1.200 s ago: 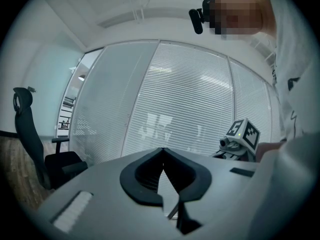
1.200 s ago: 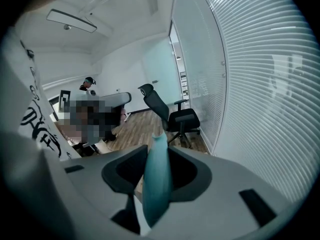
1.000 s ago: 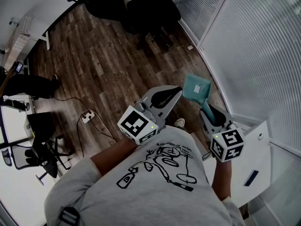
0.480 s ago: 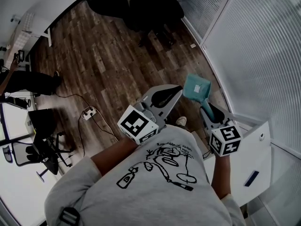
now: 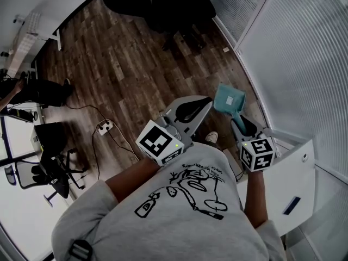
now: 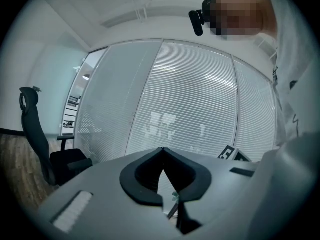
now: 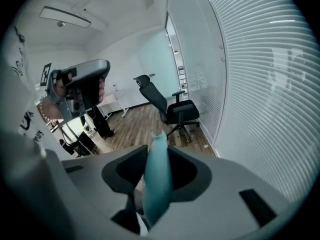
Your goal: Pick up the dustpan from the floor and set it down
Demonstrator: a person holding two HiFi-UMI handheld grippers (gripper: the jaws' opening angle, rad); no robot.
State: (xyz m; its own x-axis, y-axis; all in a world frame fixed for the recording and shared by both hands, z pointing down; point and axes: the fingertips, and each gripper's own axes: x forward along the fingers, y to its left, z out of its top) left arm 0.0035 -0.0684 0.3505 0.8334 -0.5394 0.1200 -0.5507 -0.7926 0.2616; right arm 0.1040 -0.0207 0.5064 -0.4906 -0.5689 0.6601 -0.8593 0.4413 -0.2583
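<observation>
Above the wood floor, the right tool has lowered the dustpan.

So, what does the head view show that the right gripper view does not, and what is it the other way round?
Only the head view: the broad face of the teal dustpan, and a power strip with its cable on the wooden floor. Only the right gripper view: the right claw seen close, shut on the dustpan's handle, and a ceiling lamp. Both: the dustpan, the left claw, a black office chair, the slatted glass wall and the floor.
</observation>
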